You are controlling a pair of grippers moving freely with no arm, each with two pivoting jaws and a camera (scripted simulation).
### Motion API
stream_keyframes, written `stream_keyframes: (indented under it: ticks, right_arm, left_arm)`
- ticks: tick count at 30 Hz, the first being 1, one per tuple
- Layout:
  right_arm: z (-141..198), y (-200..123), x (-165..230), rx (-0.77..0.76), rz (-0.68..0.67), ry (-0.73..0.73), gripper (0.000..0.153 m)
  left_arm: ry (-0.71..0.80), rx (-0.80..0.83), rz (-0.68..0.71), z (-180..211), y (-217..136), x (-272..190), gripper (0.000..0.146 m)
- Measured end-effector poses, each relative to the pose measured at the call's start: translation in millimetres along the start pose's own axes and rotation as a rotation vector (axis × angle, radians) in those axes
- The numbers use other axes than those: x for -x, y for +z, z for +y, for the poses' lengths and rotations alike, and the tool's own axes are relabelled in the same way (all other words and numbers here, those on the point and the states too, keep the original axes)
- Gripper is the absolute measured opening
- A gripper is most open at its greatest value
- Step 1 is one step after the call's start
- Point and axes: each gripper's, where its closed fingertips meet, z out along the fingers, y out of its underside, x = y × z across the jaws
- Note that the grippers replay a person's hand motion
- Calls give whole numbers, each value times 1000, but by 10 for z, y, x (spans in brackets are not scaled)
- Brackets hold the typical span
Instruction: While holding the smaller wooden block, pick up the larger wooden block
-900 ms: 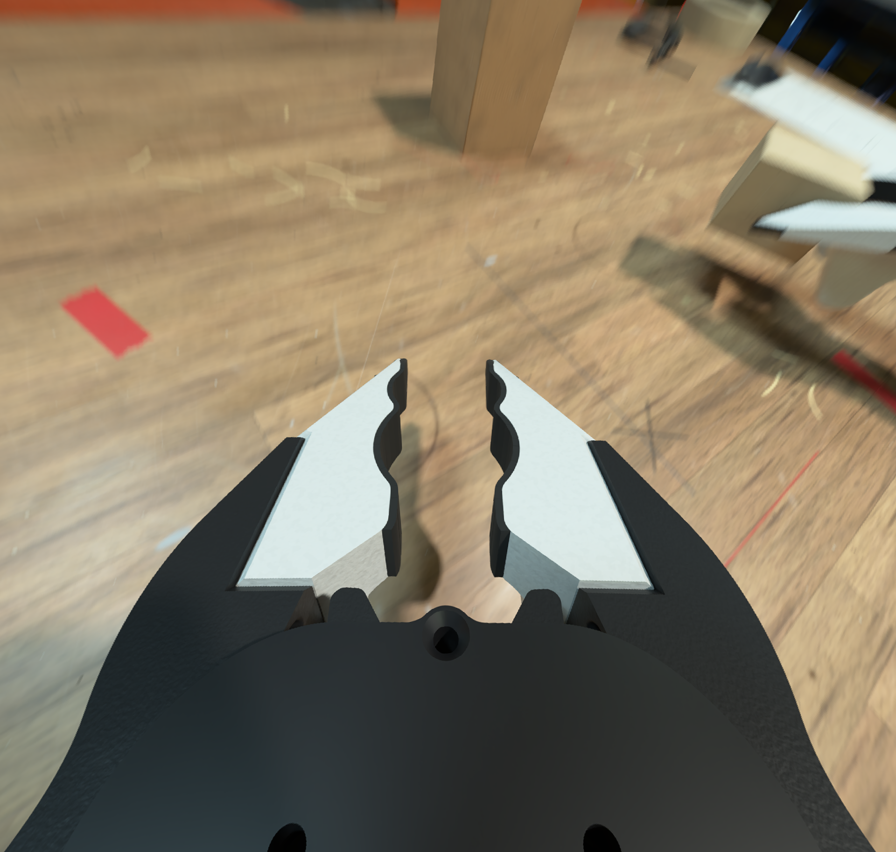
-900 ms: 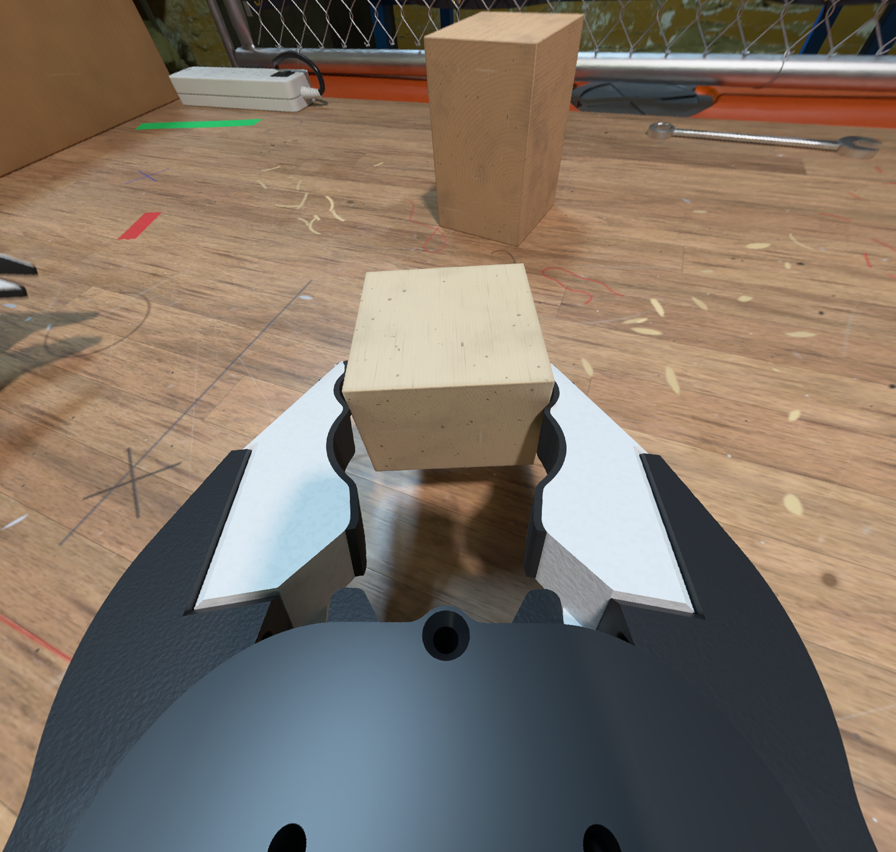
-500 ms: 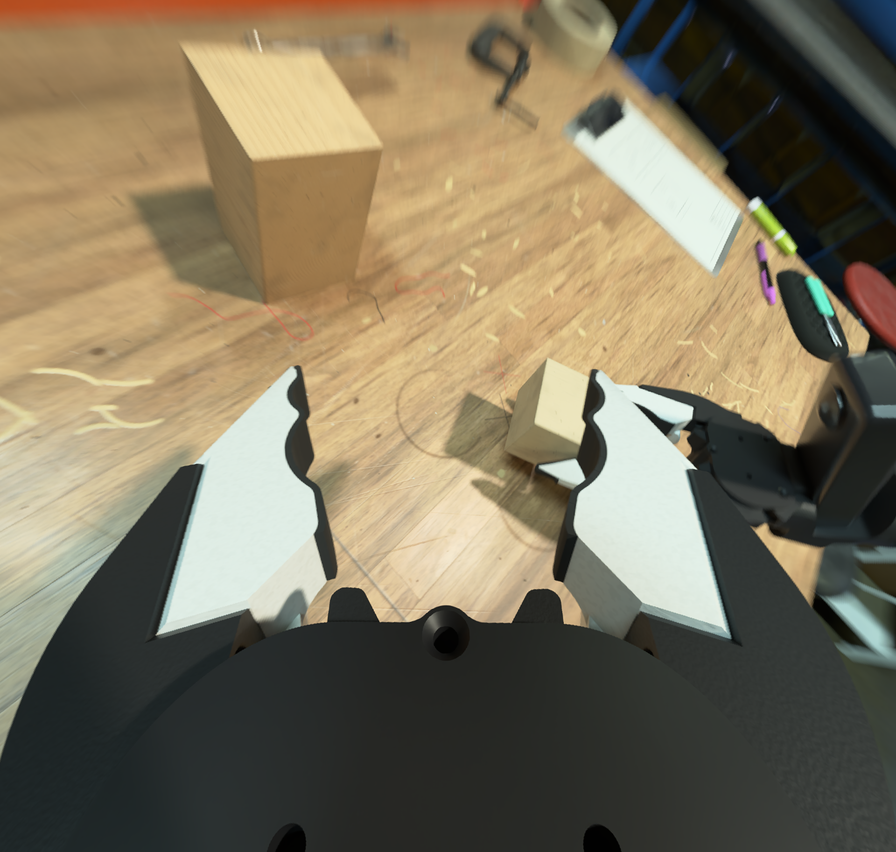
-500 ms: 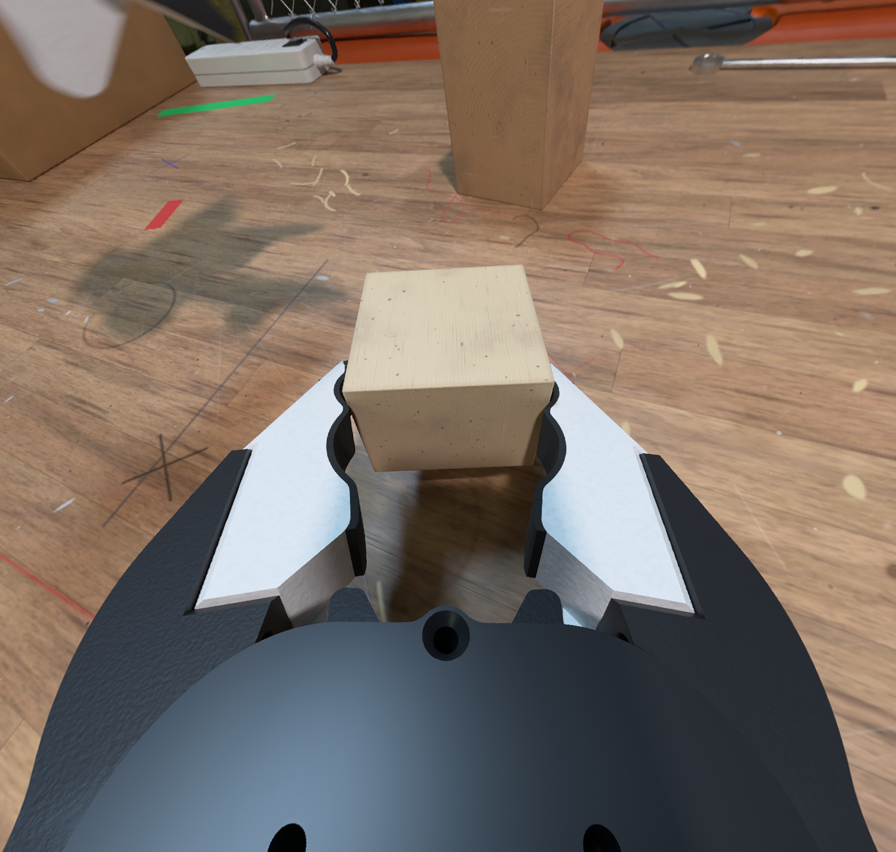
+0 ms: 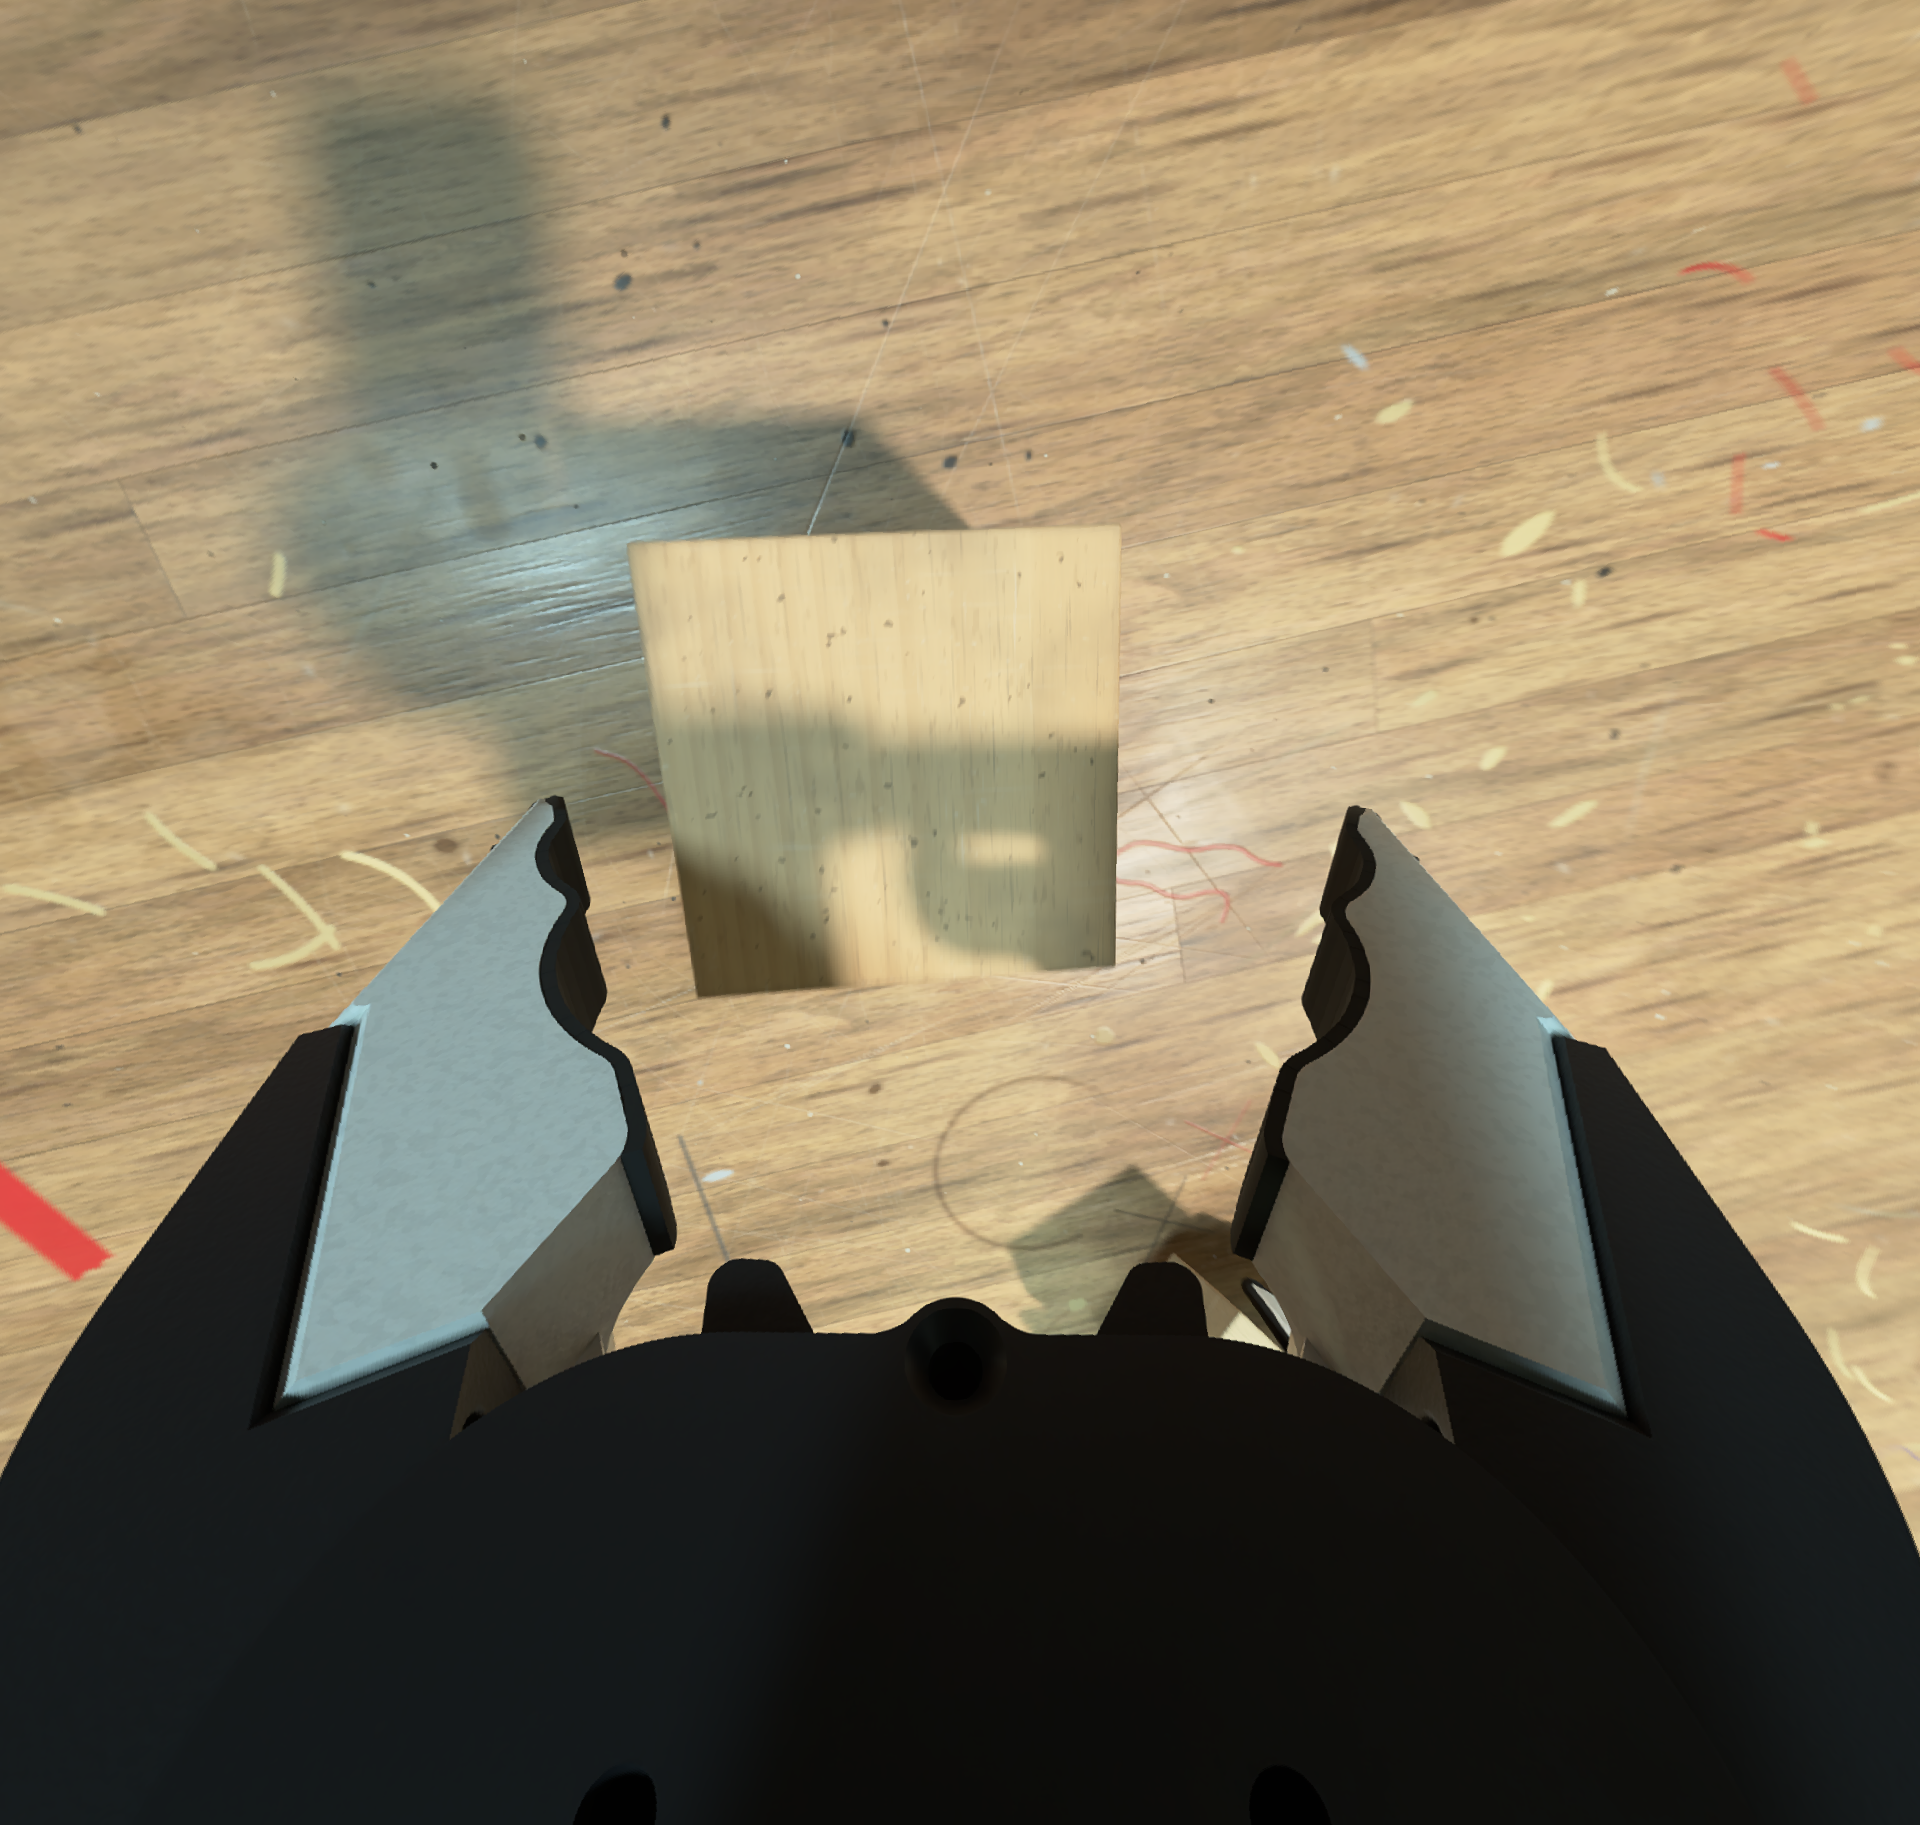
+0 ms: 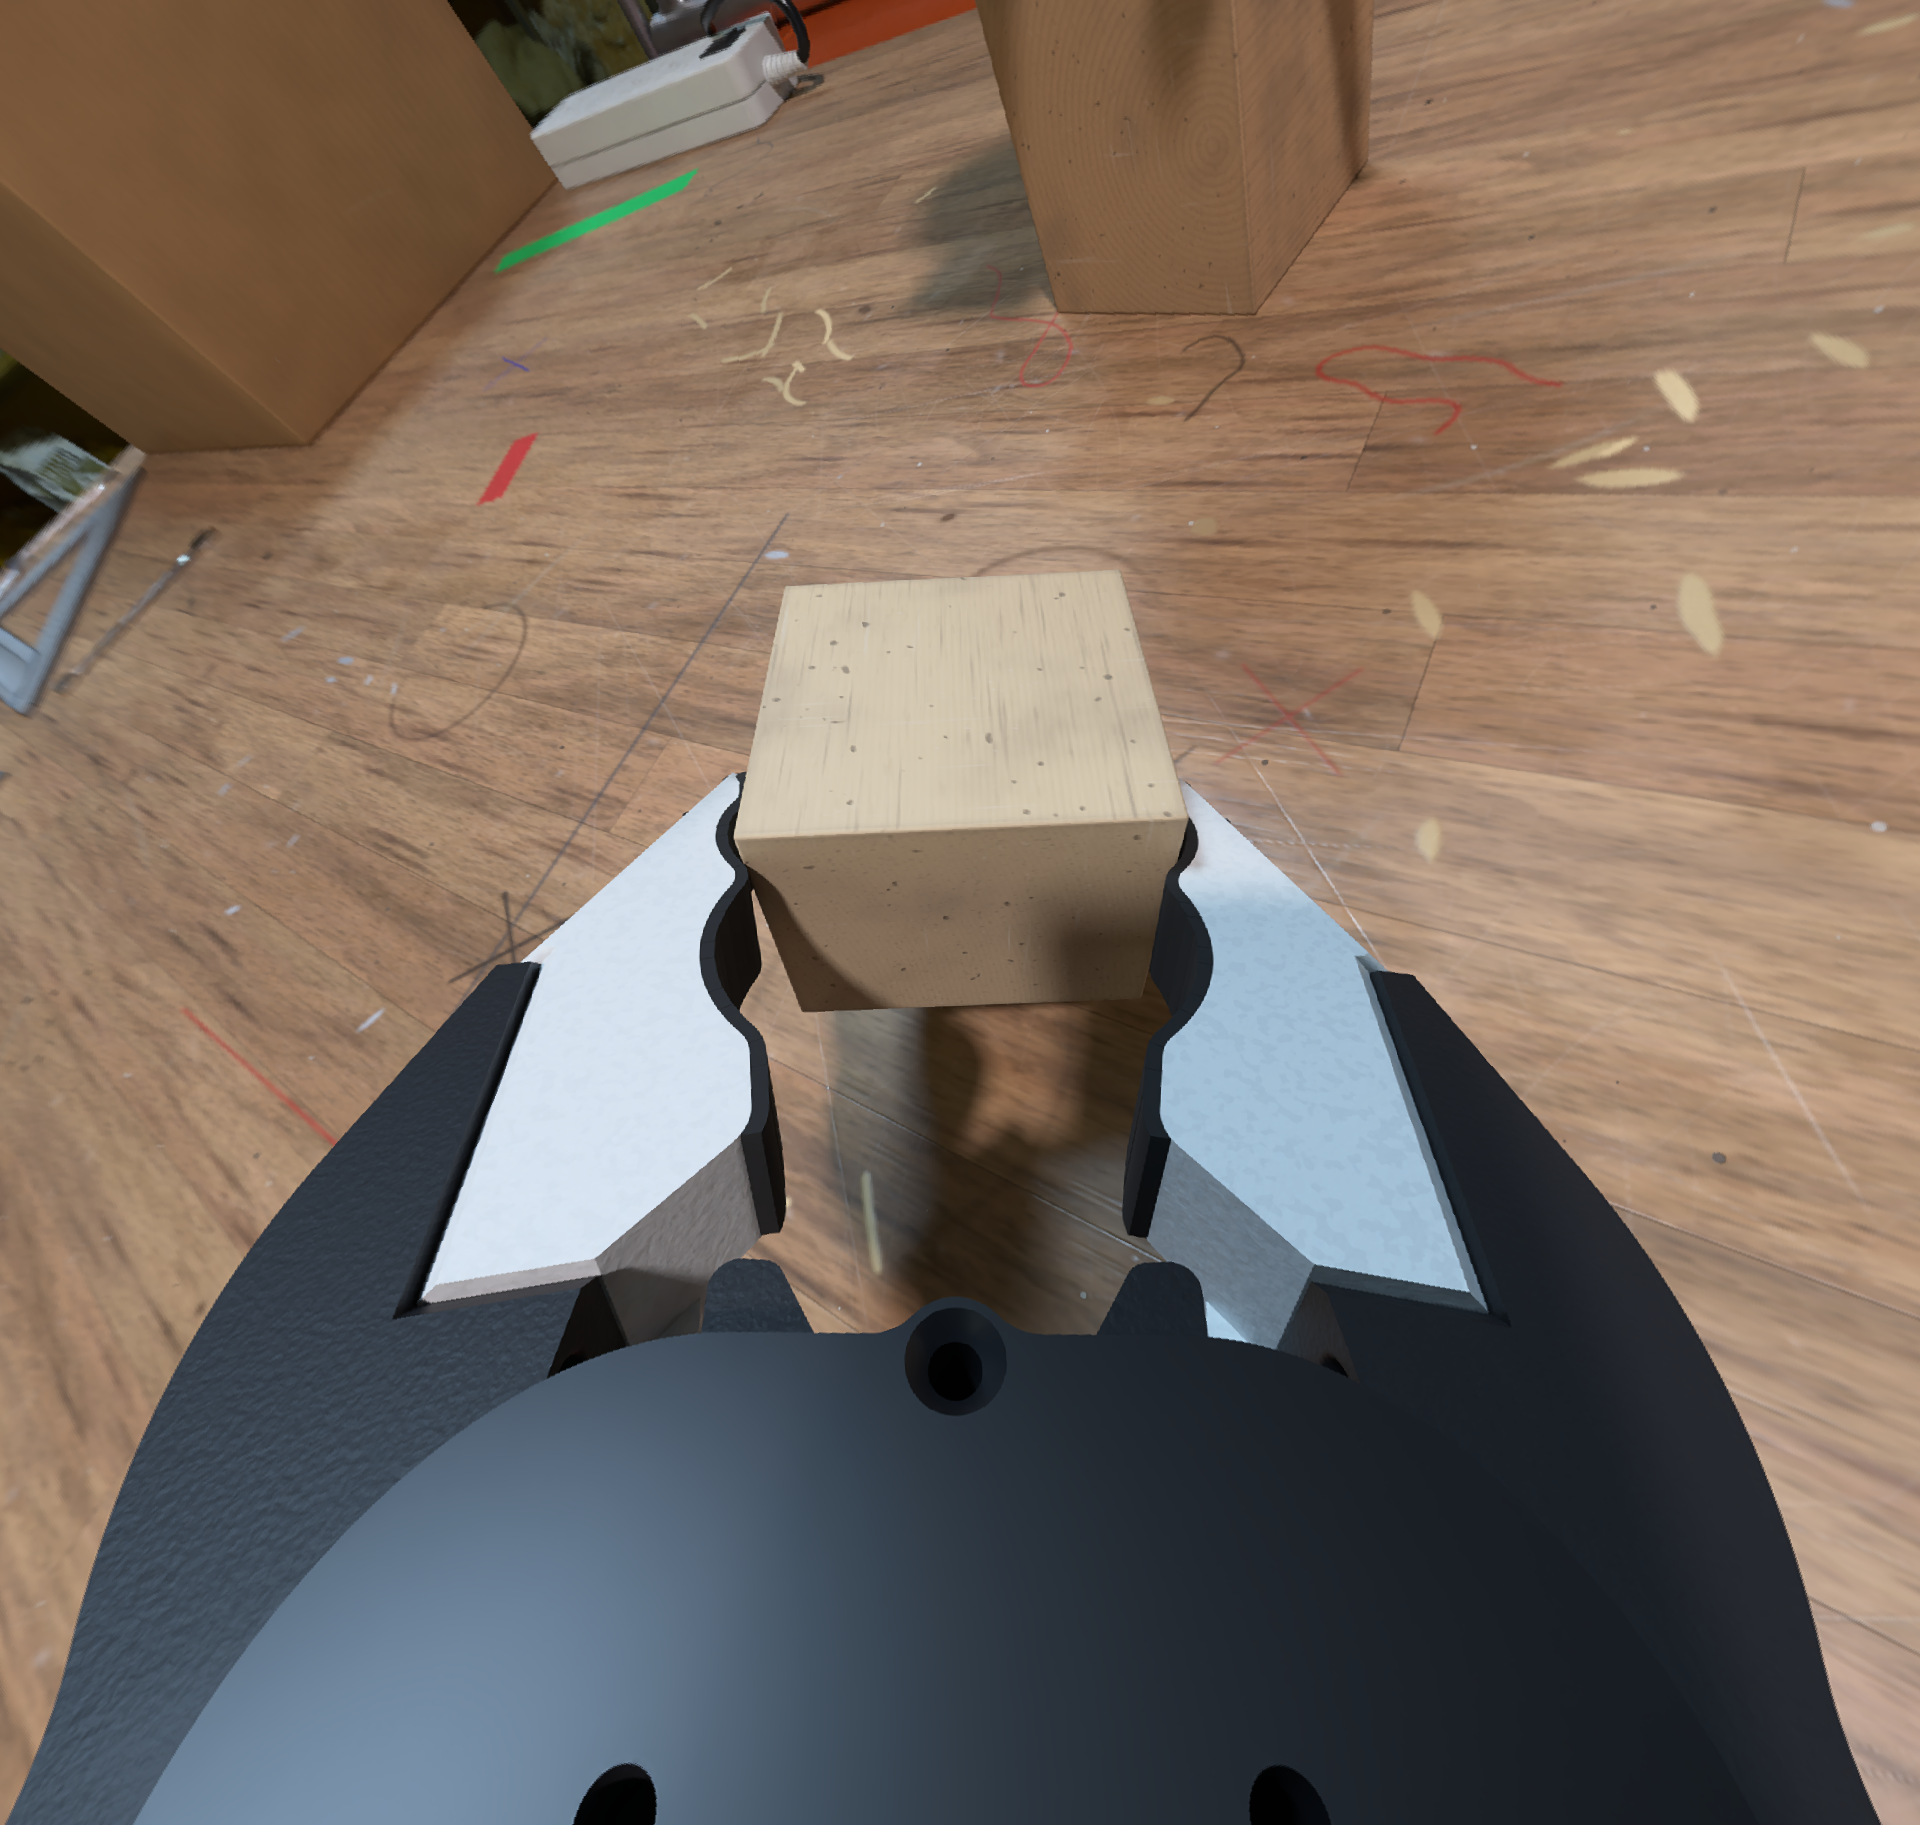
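Directly above the larger wooden block (image 5: 883,757), the left hand-held gripper (image 5: 951,840) hangs with its jaws spread wide, wider than the block's top face, and nothing between them. That pale, speckled top face sits centred ahead of the gap, crossed by a dark shadow, with bare bench (image 5: 1455,165) showing on both sides between the block's edges and the white fingertips (image 5: 540,830). Red scribbles and scattered wood shavings (image 5: 301,923) lie on the planks around the block's base.

Nearer than the larger wooden block (image 6: 1174,102), which stands upright on the bench (image 6: 312,840), the right hand-held gripper (image 6: 961,819) clamps the smaller wooden block (image 6: 956,757) by two opposite side faces, clear of the planks, its shadow falling beneath. A wide strip of open bench separates the two blocks. Left of the larger block stand a tall brown box (image 6: 218,154) and a white power strip (image 6: 665,108), with a green tape strip (image 6: 597,217) and a red tape mark (image 6: 507,468) on the planks.
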Motion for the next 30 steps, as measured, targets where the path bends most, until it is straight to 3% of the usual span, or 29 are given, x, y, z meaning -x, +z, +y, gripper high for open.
stream_keyframes:
  ticks: [5, 20, 30]
  right_arm:
    - [-15, -32, -25, -5, -37, 65, 77]
    - [87, 61, 158, 60, -76, 28, 77]
    - [21, 18, 137, 27, -75, 39, 76]
  left_arm:
    - [-13, 58, -156, 29, 196, 152, 138]
    - [-33, 52, -124, 59, 178, 146, 93]
    - [-11, 57, -138, 23, -2, 54, 93]
